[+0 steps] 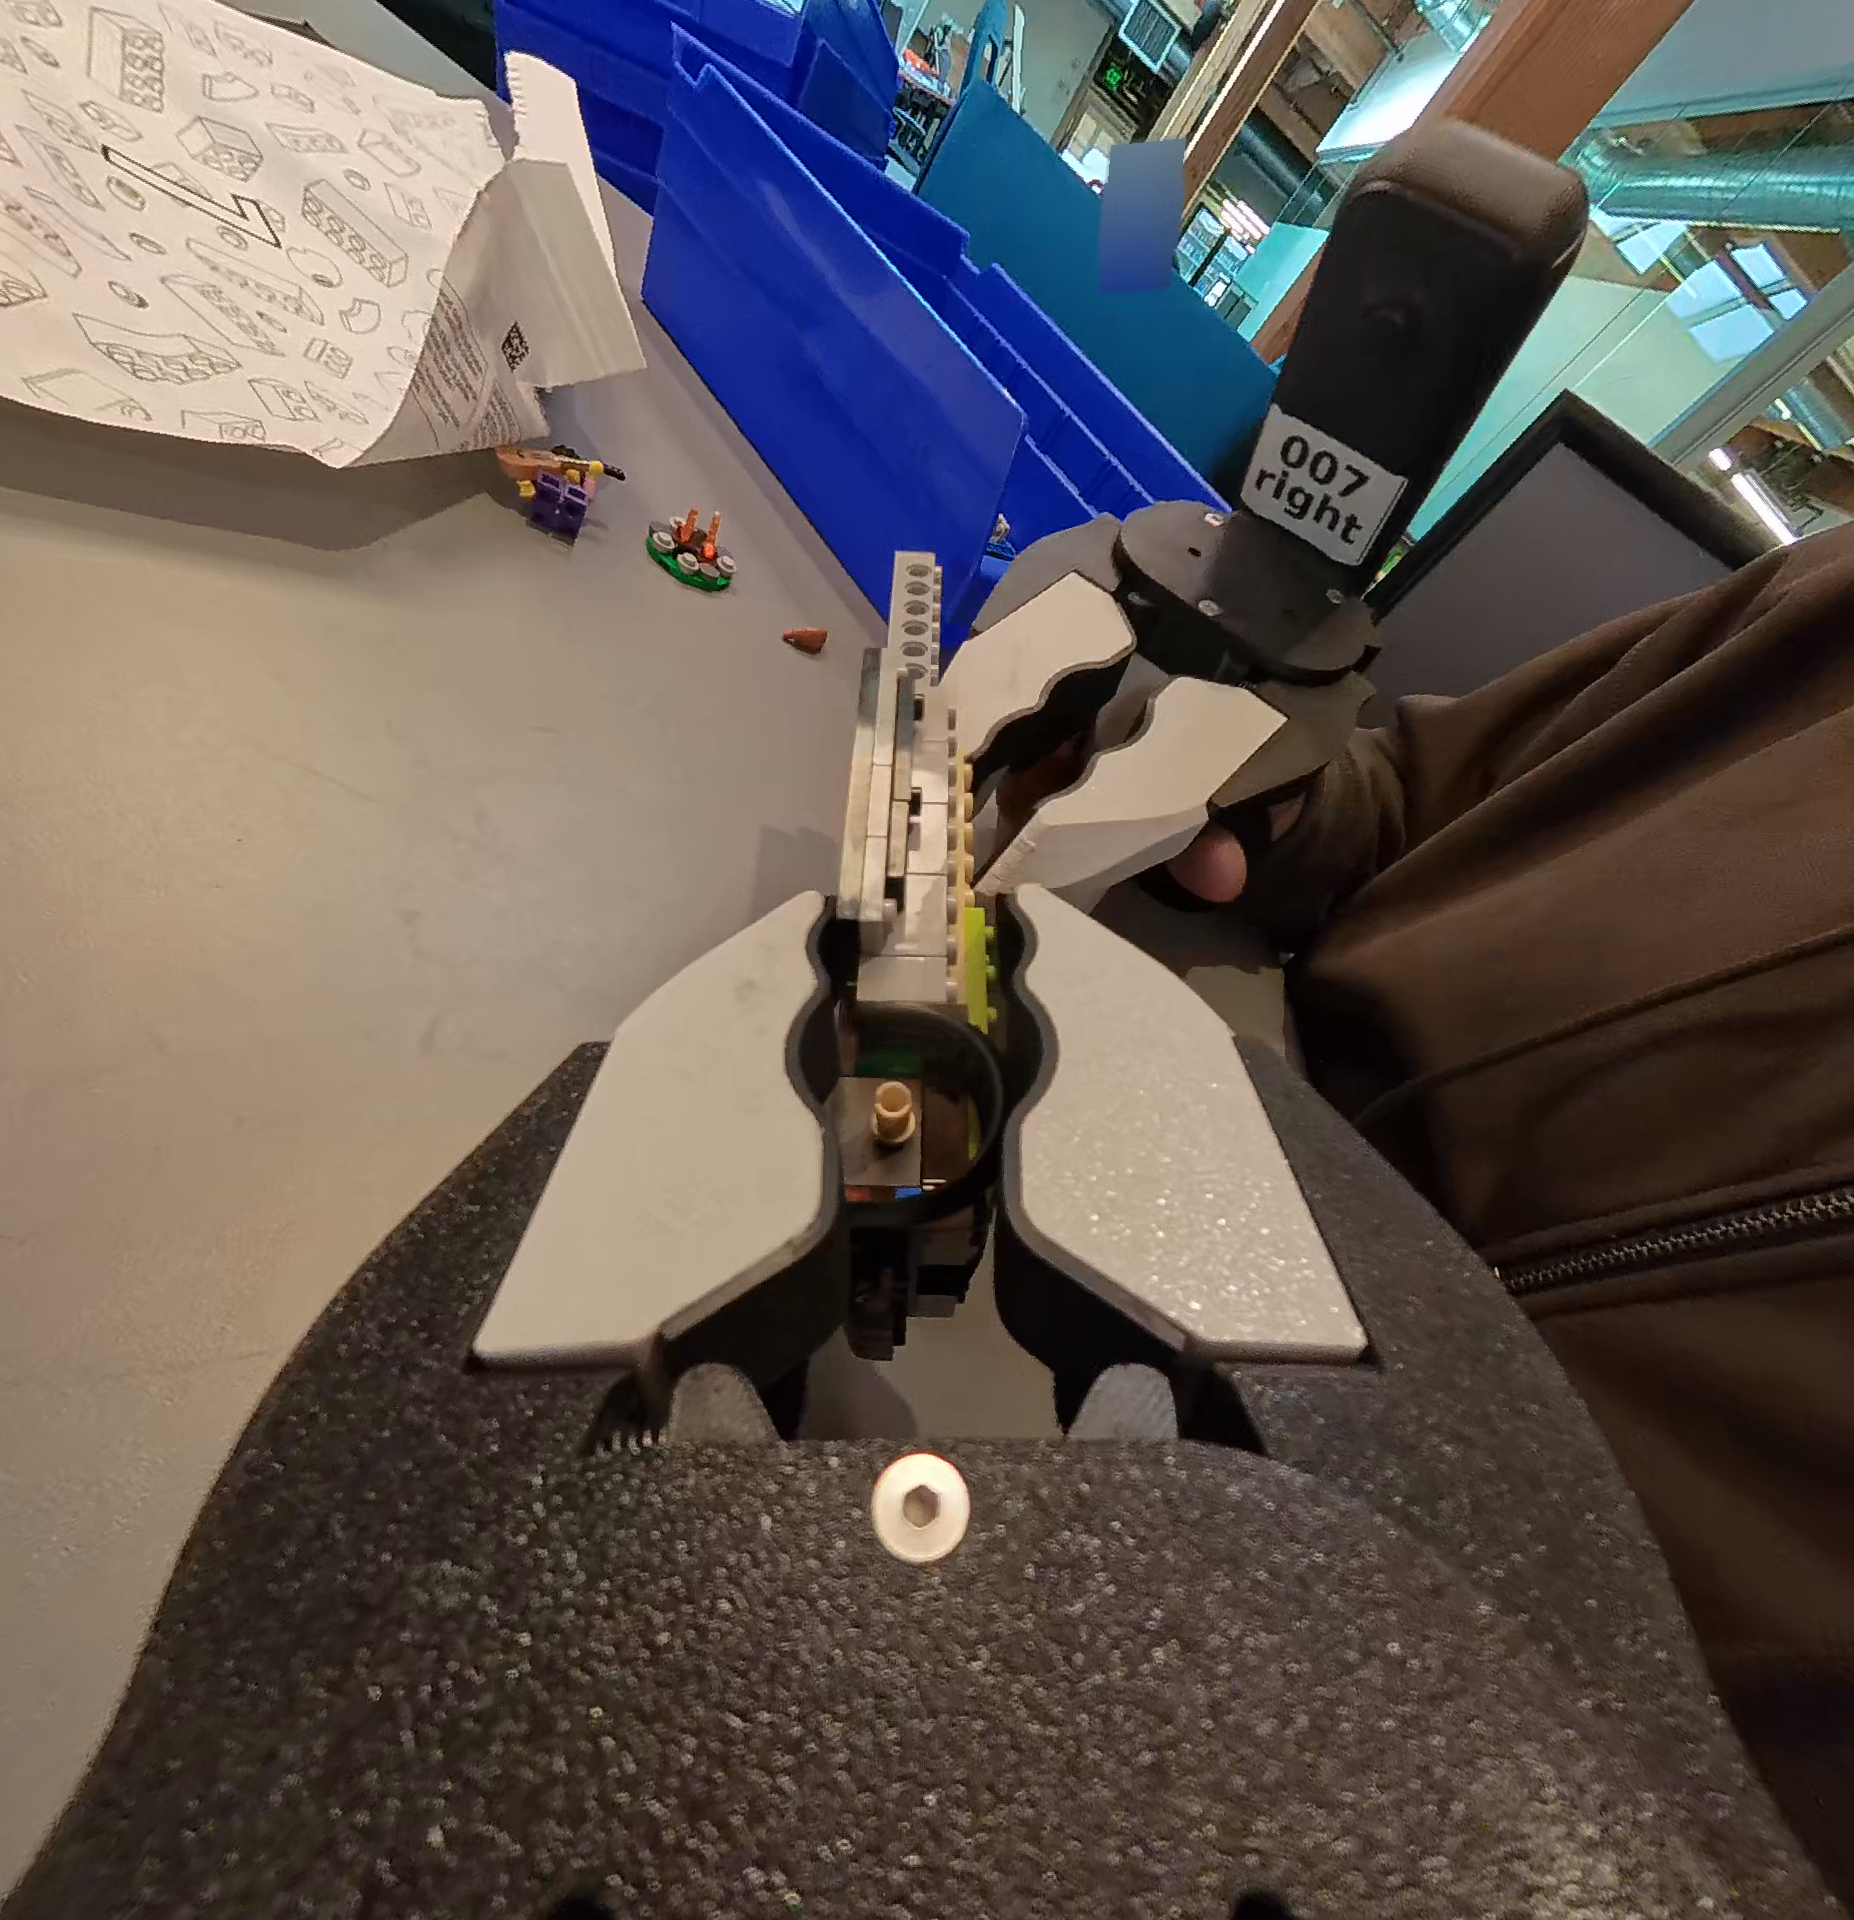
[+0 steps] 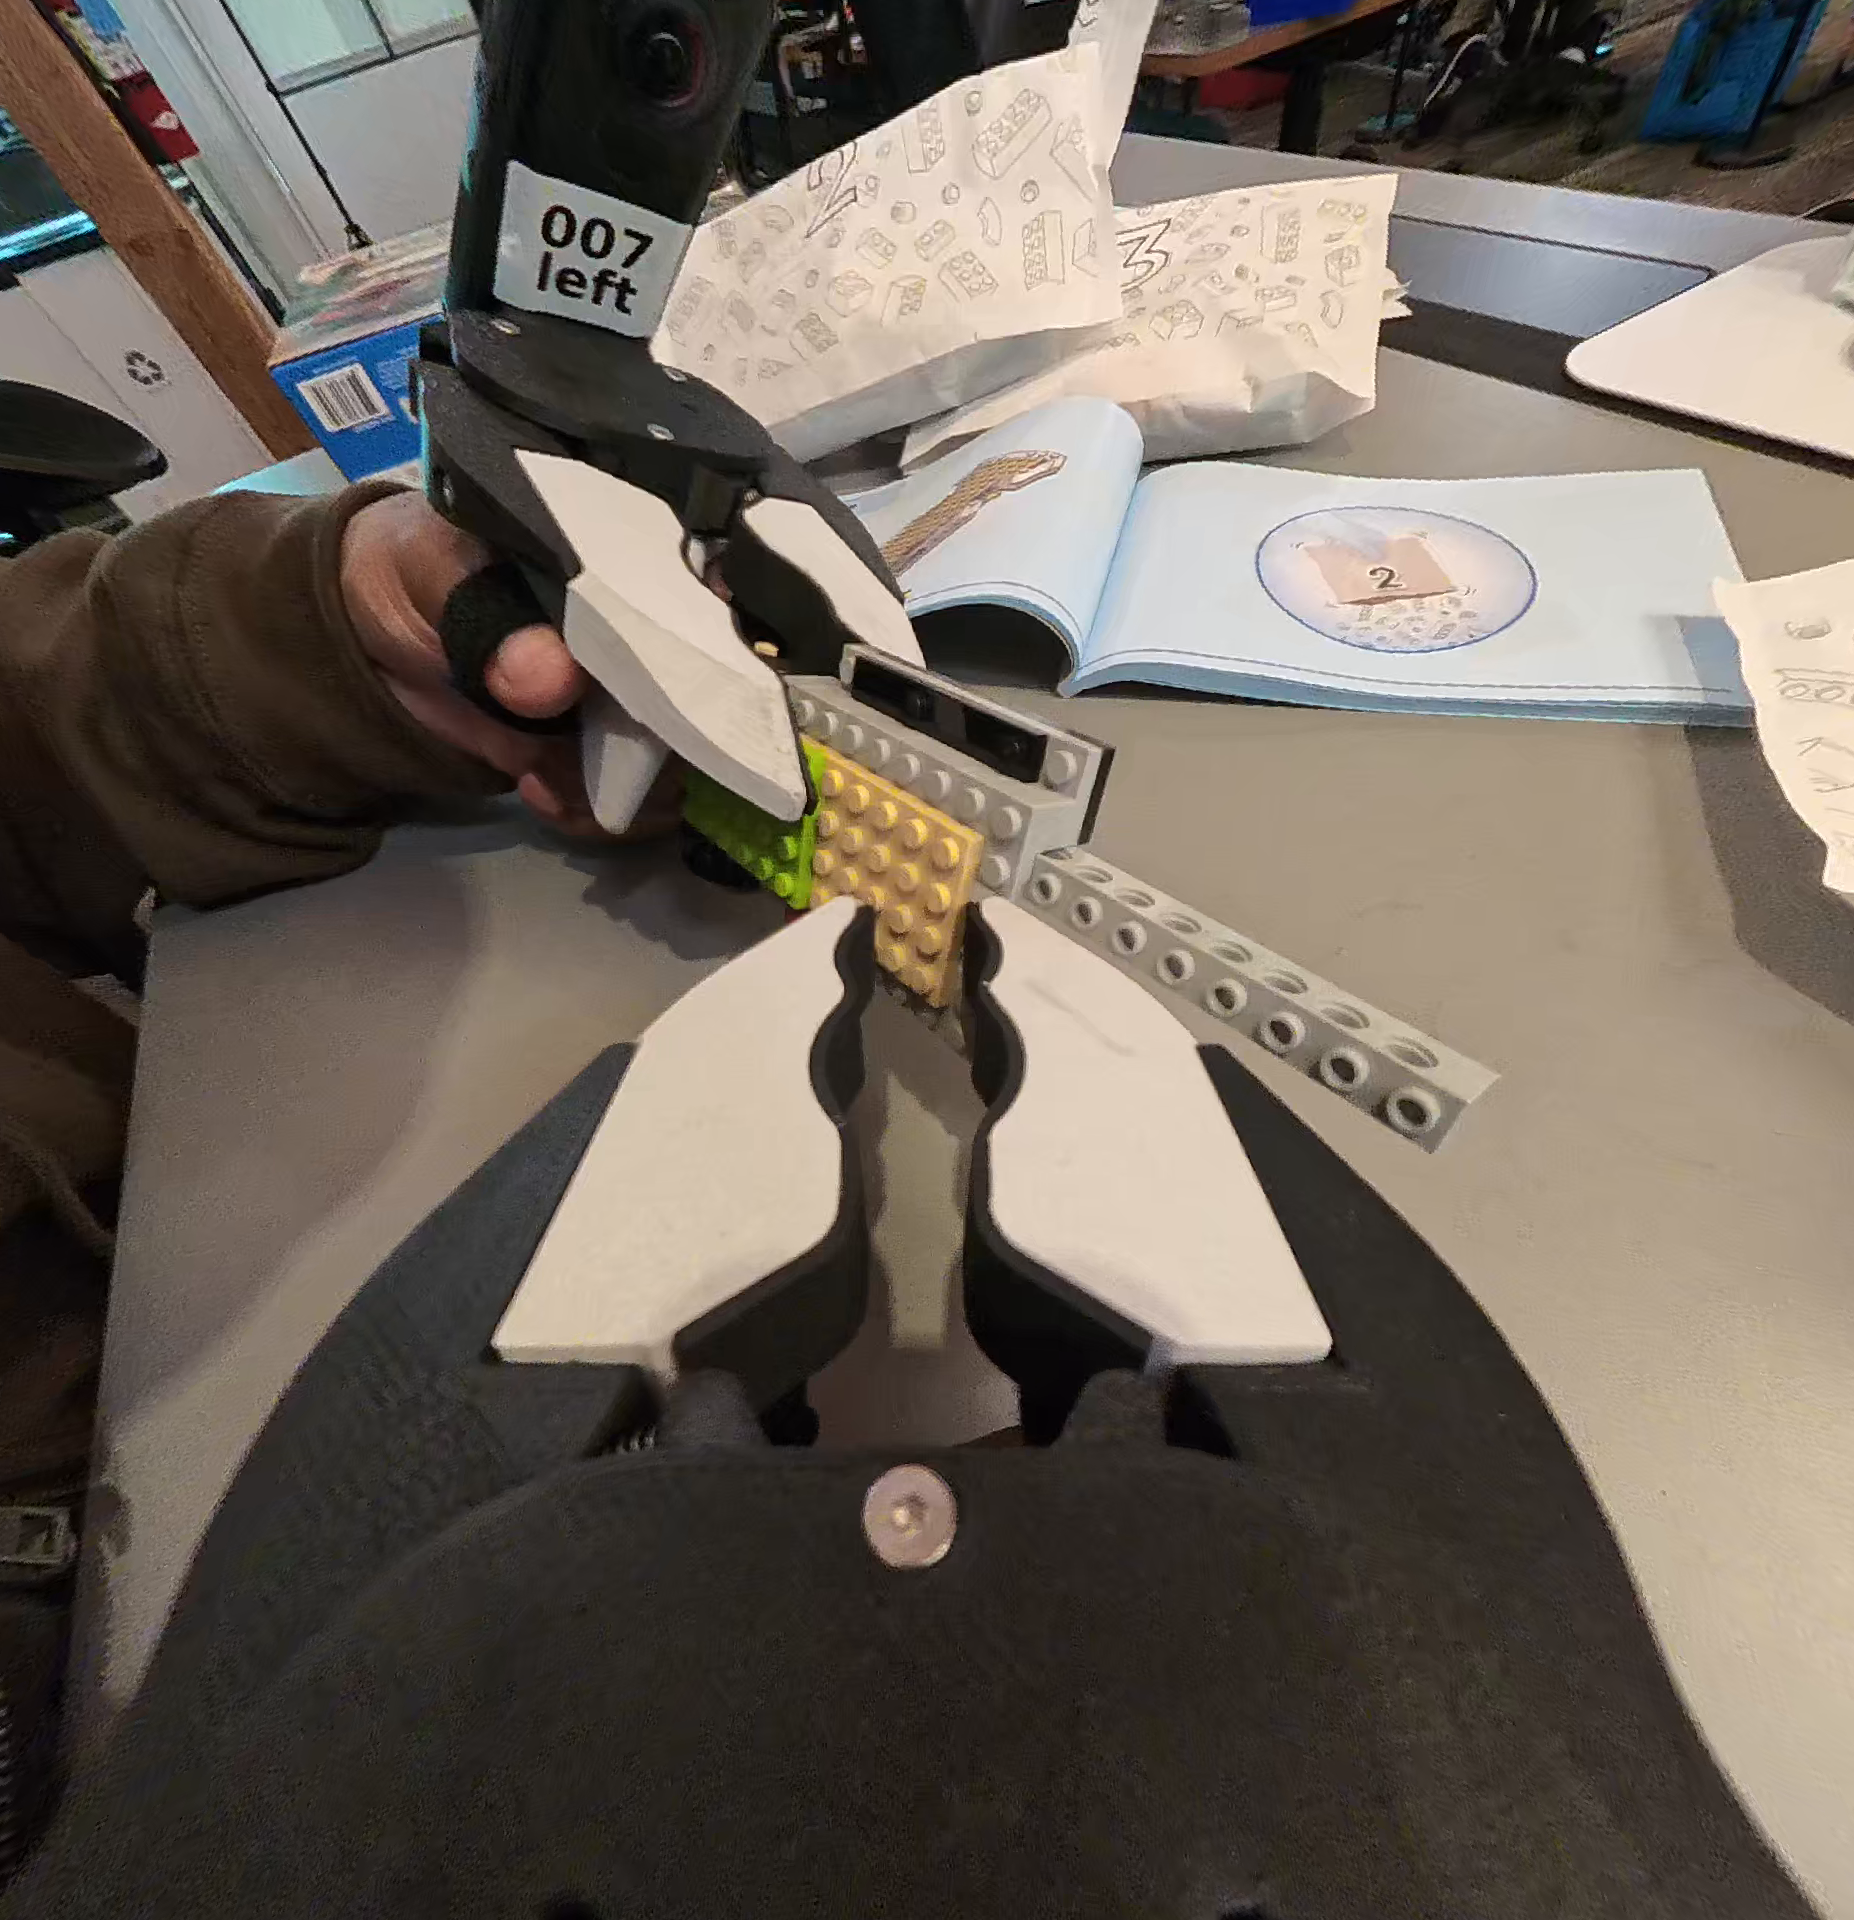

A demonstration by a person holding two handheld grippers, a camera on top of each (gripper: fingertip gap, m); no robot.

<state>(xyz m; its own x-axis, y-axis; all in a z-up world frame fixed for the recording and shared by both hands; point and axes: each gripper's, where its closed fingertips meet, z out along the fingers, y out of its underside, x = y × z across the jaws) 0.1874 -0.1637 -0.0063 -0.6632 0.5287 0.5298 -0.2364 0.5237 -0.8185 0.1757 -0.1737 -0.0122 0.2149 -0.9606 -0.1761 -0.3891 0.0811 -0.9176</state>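
Note:
My left gripper (image 1: 923, 914) is shut on a brick assembly (image 1: 902, 831) and holds it on edge just above the grey table (image 1: 331, 883). The assembly has grey bricks, a tan studded plate (image 2: 892, 852), a lime plate (image 2: 757, 831) and a long grey beam with holes (image 2: 1255, 1018) sticking out. In the right wrist view the left gripper (image 2: 840, 727) clamps the assembly (image 2: 964, 769) at its lime end. My right gripper (image 2: 918, 920) is open, with its fingertips at the tan plate's studded face. The left wrist view shows the right gripper (image 1: 990, 821) with its tips against the studs.
Blue bins (image 1: 819, 343) line the table's far side. Printed paper bags (image 2: 902, 270) and an open instruction booklet (image 2: 1370, 592) lie behind the assembly. A small purple figure (image 1: 559, 494), a round green build (image 1: 691, 545) and a loose brown piece (image 1: 804, 640) lie on the table. The grippers are tip to tip, or close to it. Both grippers' tips are roughly 20 cm from the loose brown piece (image 1: 804, 640).

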